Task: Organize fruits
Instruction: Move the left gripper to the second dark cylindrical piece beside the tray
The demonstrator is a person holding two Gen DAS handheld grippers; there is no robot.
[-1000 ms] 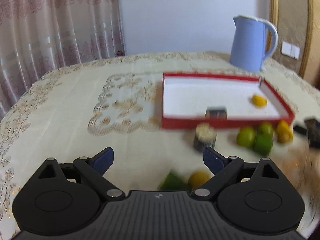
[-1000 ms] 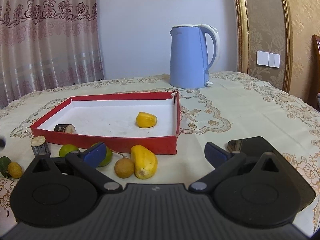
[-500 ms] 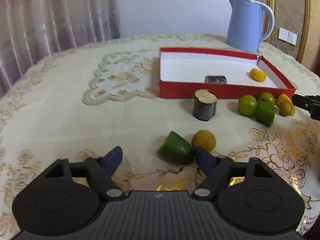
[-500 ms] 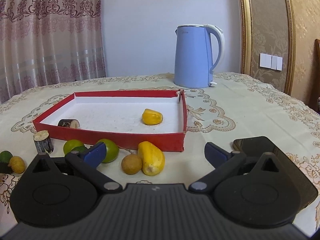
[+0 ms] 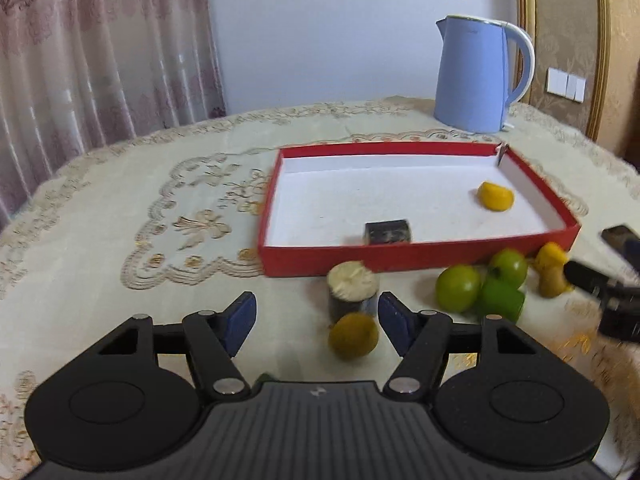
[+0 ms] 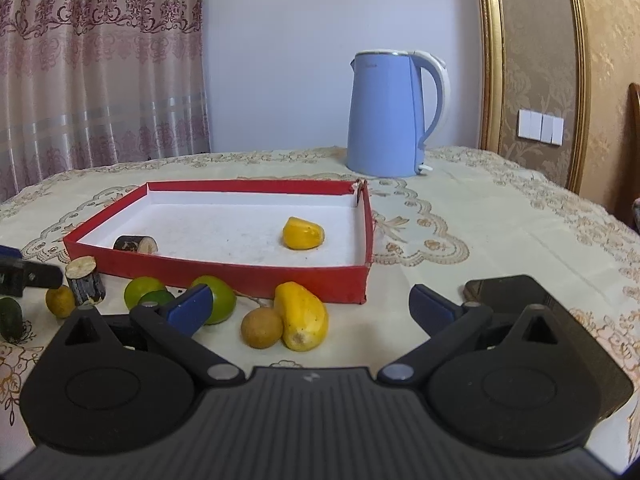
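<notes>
**Left hand-held gripper closing in on the small brown fruit**

Since the earlier left-wrist frame, the left hand-held gripper (image 5: 316, 316) has swung toward the fruit cluster: the green wedge that lay just ahead of its fingers has dropped almost out of sight under the gripper body, and the round brown fruit (image 5: 353, 336) now sits between the blue pads, nearer the 3 o'clock pad. The jaws are closing, about half open; neither pad presses on the fruit yet (frame is motion-blurred, so contact at the right pad is hard to rule out).

The right hand-held gripper (image 6: 310, 306) is wide open and holds nothing; it hangs over the table (image 6: 460, 216) by a dark phone (image 6: 516, 292).

Layout, left wrist view:
- red tray (image 5: 416, 258) at 12 o'clock from the fruit, holding a yellow piece (image 5: 496, 196) and a dark cane stub (image 5: 387, 231)
- upright cane segment (image 5: 352, 288) just behind the brown fruit, possibly touching
- two green fruits (image 5: 458, 288) and more pieces at 2 o'clock, outside the tray

Step in hand, as I judge it: grasp the brown fruit, then carry it into the tray.

To do it well:
- centre the fruit between the pads before they meet; off-centre, the near pad may roll it away
- keep the fingertips short of the cane segment so it is not tipped
- squeeze gently; a round fruit can squirt out
</notes>
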